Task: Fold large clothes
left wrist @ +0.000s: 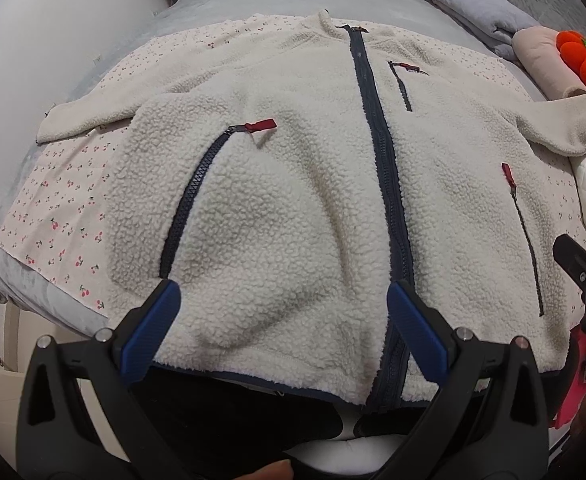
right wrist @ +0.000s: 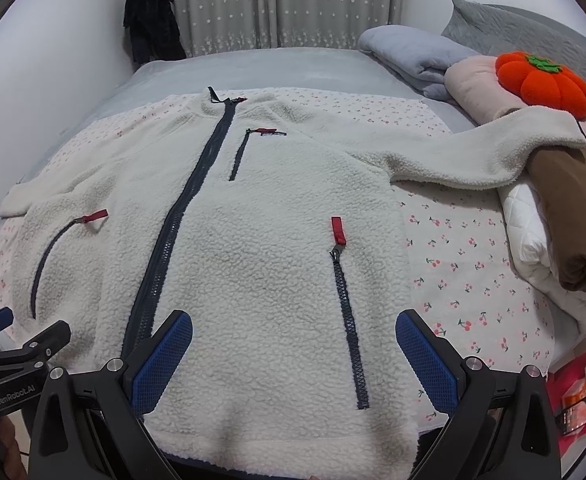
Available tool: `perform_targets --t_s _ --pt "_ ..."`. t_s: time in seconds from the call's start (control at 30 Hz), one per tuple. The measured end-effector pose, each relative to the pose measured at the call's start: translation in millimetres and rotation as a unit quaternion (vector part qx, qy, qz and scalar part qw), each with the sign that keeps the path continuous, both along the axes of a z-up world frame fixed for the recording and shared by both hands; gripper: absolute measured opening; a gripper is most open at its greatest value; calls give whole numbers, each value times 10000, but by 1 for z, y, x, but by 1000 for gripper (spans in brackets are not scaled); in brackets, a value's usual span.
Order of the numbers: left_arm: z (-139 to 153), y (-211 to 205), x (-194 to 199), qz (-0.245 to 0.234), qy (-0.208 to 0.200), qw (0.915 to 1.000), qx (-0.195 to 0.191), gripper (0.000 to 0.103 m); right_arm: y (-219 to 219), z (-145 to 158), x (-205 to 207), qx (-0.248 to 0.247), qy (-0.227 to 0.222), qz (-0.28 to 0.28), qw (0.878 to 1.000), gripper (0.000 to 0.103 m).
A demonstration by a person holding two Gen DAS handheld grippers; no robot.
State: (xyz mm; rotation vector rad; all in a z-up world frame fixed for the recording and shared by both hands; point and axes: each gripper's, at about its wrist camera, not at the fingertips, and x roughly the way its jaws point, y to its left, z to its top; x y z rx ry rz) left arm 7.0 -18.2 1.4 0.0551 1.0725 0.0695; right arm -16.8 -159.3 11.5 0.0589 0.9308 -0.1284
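Cream sherpa fleece jacket [left wrist: 293, 184] lies flat, front up, on a cherry-print sheet [left wrist: 65, 216] spread over a bed w/ grey cover [right wrist: 285, 68]. Navy main zip [left wrist: 377, 152] is closed collar to hem; two slanted side pocket zips w/ red pull tabs [right wrist: 337, 231], plus a small chest pocket zip. Sleeves are spread out to both sides; hem is nearest the cameras.

Left gripper [left wrist: 283, 312] hovers over the hem area, its blue-padded fingers [left wrist: 153, 328] wide apart, holding nothing; the main zip runs just inside one finger. Right gripper [right wrist: 293, 348] likewise sits near the hem, fingers [right wrist: 425, 360] wide, nothing held, w/ one side pocket zip between them. Can't tell if the fingers touch the fleece.

Right wrist view alone shows a dark garment [right wrist: 151, 16] hanging by the star-print curtain [right wrist: 285, 4], and one sleeve end lying on a brown folded item [right wrist: 573, 216] atop a white quilt. An orange pumpkin plush [right wrist: 545, 80] shows in full there, only partly in the left view.
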Motion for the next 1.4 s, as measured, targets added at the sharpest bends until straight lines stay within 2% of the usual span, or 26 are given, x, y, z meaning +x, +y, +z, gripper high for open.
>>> perform_targets --t_s 1.4 --pt "1 4 -4 36 -42 10000 20 103 4 -2 3 -100 77 51 9999 103"
